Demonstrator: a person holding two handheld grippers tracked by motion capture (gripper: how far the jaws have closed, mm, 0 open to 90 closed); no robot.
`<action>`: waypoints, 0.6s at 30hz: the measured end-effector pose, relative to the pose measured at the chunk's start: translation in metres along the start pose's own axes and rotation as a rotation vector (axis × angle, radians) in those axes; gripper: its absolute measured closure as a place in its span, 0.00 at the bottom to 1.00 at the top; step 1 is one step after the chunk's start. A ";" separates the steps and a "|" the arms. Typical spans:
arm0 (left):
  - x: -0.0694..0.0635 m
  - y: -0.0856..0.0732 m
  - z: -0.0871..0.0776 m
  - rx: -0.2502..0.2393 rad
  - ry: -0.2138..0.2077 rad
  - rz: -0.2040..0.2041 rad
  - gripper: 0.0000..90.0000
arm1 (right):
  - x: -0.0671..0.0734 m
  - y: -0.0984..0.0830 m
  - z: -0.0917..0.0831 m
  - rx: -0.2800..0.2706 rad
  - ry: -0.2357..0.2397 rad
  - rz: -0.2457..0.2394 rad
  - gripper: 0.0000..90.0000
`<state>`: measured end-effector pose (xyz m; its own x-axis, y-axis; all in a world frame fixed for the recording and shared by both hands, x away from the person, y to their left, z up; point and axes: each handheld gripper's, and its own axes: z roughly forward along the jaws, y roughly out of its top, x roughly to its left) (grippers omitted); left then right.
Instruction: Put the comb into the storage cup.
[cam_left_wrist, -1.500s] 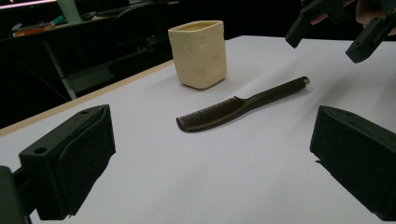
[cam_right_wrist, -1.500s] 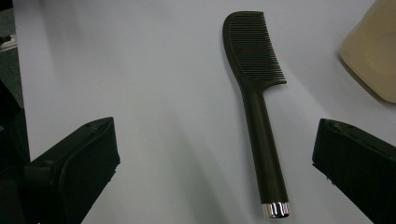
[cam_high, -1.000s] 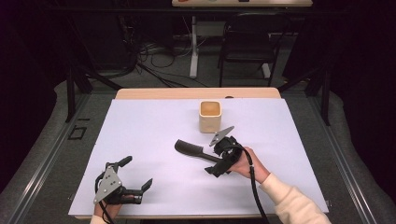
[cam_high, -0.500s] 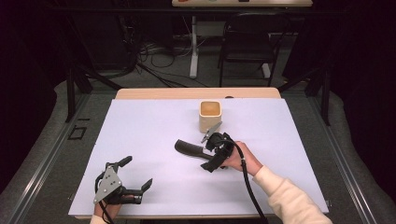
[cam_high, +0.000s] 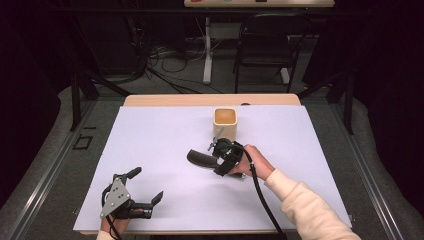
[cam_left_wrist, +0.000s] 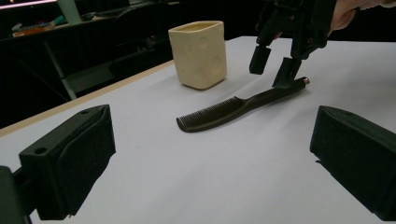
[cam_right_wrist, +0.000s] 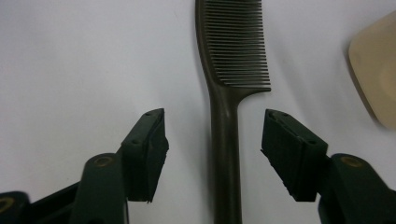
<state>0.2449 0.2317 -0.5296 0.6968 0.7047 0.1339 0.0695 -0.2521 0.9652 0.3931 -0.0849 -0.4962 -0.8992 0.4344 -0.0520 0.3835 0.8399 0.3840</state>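
two tools: right tool (cam_right_wrist: 215, 154) just closing, jaws astride comb (cam_right_wrist: 231, 70) handle, pads not yet touching; cup (cam_right_wrist: 376, 70) just beyond; left tool (cam_high: 132, 197) wide open, holding nothing.

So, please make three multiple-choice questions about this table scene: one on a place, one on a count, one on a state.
1. Where does the comb lie?
A. inside the cup
B. flat on the white table cover
C. on the floor

2. How many cups stand on the table?
A. one
B. two
C. three

3. How do the right gripper's jaws stand at the comb handle?
A. one on each side, gaps showing
C. clamped on the teeth
B. far off it

Answers: 1 B, the comb rests on the cover beside the cream cup. 2 A, one cream cup. 3 A, the right gripper straddles the handle without touching.
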 end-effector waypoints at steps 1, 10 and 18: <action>0.000 0.000 0.000 0.000 -0.001 0.000 0.00 | 0.000 0.001 0.002 0.011 0.000 -0.003 0.47; 0.000 0.000 0.000 0.002 -0.004 -0.002 0.00 | -0.002 0.009 0.016 0.101 0.009 -0.024 0.62; 0.001 0.000 0.000 0.000 -0.005 -0.005 0.00 | -0.002 0.014 0.025 0.163 -0.010 -0.016 0.68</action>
<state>0.2454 0.2321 -0.5299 0.6997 0.7029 0.1278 0.0730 -0.2483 0.9659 0.4059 -0.0660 -0.5133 -0.9036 0.4233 -0.0665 0.3991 0.8879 0.2288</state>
